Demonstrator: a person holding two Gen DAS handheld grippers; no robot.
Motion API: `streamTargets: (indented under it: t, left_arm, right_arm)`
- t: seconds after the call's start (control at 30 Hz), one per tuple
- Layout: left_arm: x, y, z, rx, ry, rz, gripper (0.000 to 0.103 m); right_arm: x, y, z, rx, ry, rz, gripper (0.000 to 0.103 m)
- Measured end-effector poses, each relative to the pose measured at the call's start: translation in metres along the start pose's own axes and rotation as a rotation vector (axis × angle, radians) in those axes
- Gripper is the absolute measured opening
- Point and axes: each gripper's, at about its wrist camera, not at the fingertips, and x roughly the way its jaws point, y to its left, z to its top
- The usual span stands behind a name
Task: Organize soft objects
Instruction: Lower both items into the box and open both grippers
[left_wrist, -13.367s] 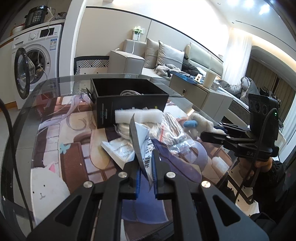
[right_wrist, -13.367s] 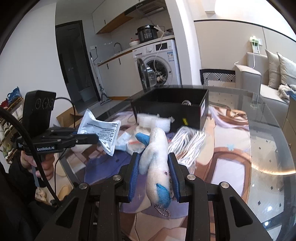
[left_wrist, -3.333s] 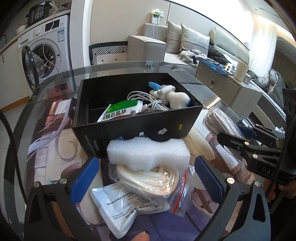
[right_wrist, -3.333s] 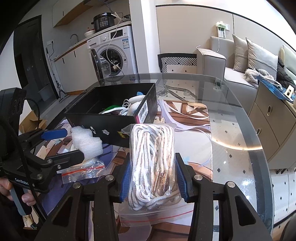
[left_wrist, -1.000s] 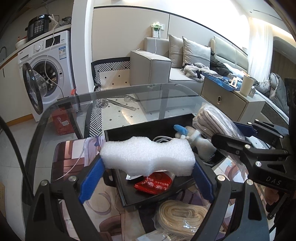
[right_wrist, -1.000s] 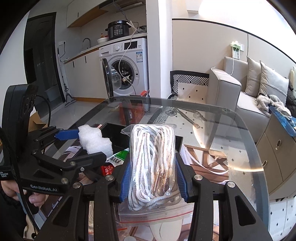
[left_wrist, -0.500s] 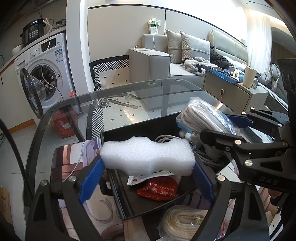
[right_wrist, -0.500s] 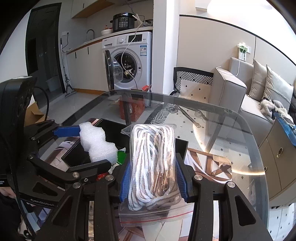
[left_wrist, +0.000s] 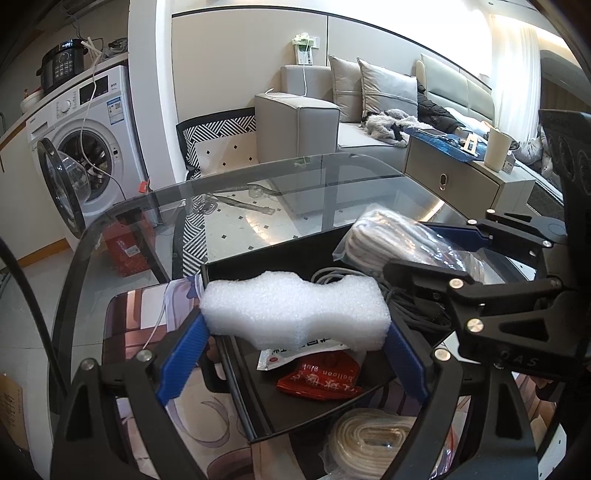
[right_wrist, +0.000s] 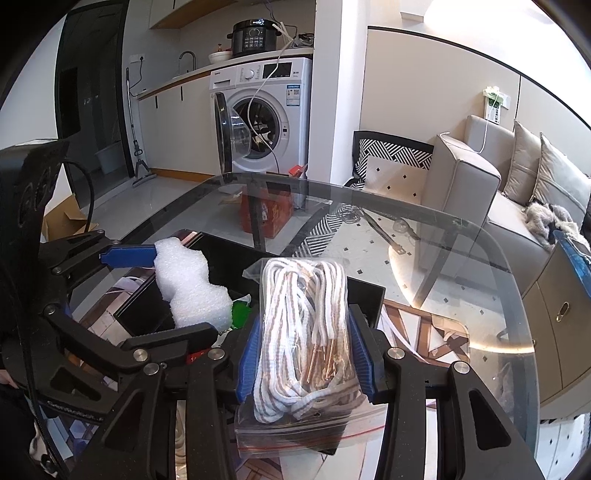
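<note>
Basically, the left gripper (left_wrist: 295, 354) had its blue pads (left_wrist: 183, 350) spread wide and pressed on both ends of the white foam block (left_wrist: 295, 308), held crosswise at frame centre so the long piece spanned the jaws instead of flopping. The right gripper (right_wrist: 303, 354) was clamped narrow on the bagged rope bundle (right_wrist: 304, 325), pads squeezing the coil through the plastic at lower centre of its own view; the zip end of the bag hung below the jaws, so the grip sat on the bulky middle, likely to stop it sliding out. Both loads hovered over the black box (left_wrist: 266, 402), which sat on the glass table (left_wrist: 258, 206); the foam was above the box's near left part, the rope bag toward the right in the left wrist view (left_wrist: 391, 240). Inside the box a red packet (left_wrist: 321, 376), a white printed packet (left_wrist: 299, 349) and grey cable (left_wrist: 410, 310) already lay, so this read as the drop-off stage for two more soft items. Another bagged coil of cream cord (left_wrist: 373, 443) sat outside the box at the bottom of the frame, not yet sorted. The two grippers were close together, so releasing one at a time looked safer. A person's hand was barely visible at the left edge of the right wrist view, too dark to describe.
</note>
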Motion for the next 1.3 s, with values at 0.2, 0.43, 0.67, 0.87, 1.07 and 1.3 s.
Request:
streamTargets:
  t: [0.2,0.43,0.67,0.87,1.07,1.3]
  left_arm:
    - [-0.002,0.006,-0.002,-0.035,0.013,-0.038,0.094]
    - [-0.004,0.003,-0.005,-0.025,0.006,-0.025,0.095]
    - [-0.012,0.009,-0.01,-0.048,-0.007,-0.013,0.095]
    - [-0.022,0.018,-0.014,-0.063,-0.02,-0.003,0.095]
    - [-0.029,0.026,-0.017,-0.071,-0.029,0.009,0.095]
    - [-0.034,0.033,-0.022,-0.092,-0.028,0.026,0.095]
  right_arm:
    - [-0.005,0.0,-0.002,0.002,-0.037,-0.02,0.069]
    - [-0.019,-0.01,-0.014,0.011,-0.052,-0.041,0.079]
    - [-0.013,-0.004,-0.016,-0.02,-0.04,-0.011,0.057]
    - [-0.006,0.012,-0.012,-0.067,-0.019,0.024,0.047]
    - [0.007,0.024,-0.006,-0.109,0.009,0.05,0.047]
    - [0.022,0.029,0.0,-0.13,0.039,0.11,0.047]
